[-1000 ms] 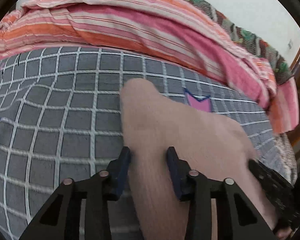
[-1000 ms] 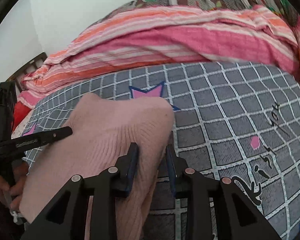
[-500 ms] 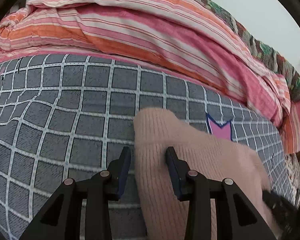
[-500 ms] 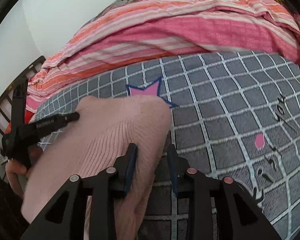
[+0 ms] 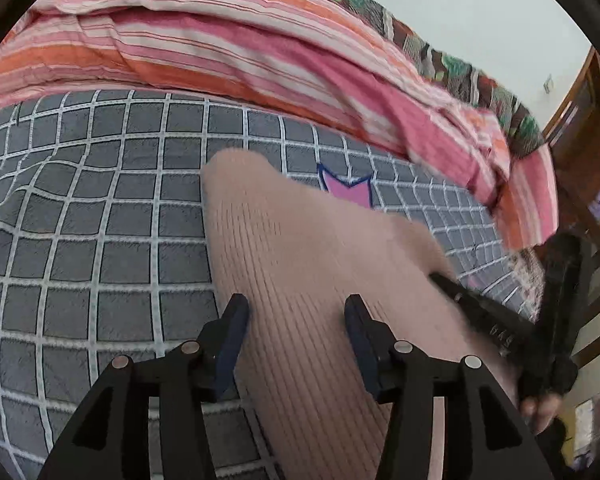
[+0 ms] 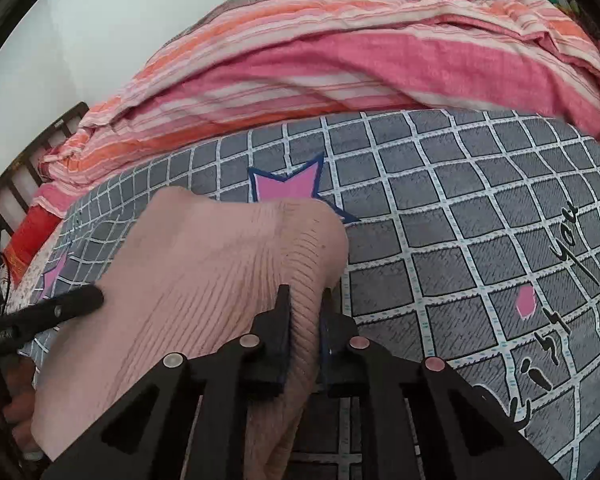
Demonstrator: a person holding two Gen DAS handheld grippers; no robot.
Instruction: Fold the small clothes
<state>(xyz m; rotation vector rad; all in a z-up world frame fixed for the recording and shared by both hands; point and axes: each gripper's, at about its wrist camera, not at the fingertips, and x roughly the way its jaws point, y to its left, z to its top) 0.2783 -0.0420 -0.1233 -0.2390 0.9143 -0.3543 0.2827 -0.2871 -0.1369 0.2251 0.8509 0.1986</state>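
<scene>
Left tool [image 5: 296, 320] jaws just widening, releasing pink knit garment [image 5: 300, 264]; right tool [image 6: 305, 300] closing, pinching its edge. Fold seems underway, not finished.

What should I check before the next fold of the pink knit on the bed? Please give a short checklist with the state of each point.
1. Right gripper pinches the knit: ok. Its jaws have just been closing, and the right edge of the knit is bunched between the pads.
2. Left gripper has a grip: not ok. Its jaws have just been opening; the knit lies between the fingers, not pressed.
3. Knit lies flat: not ok, it is puckered near the right gripper.
4. Bedsheet beyond the knit is free for the fold: ok.
5. Blanket stays clear of the knit: ok, it lies apart at the back.
6. Near end of the knit: cannot tell, hidden below the grippers.
</scene>
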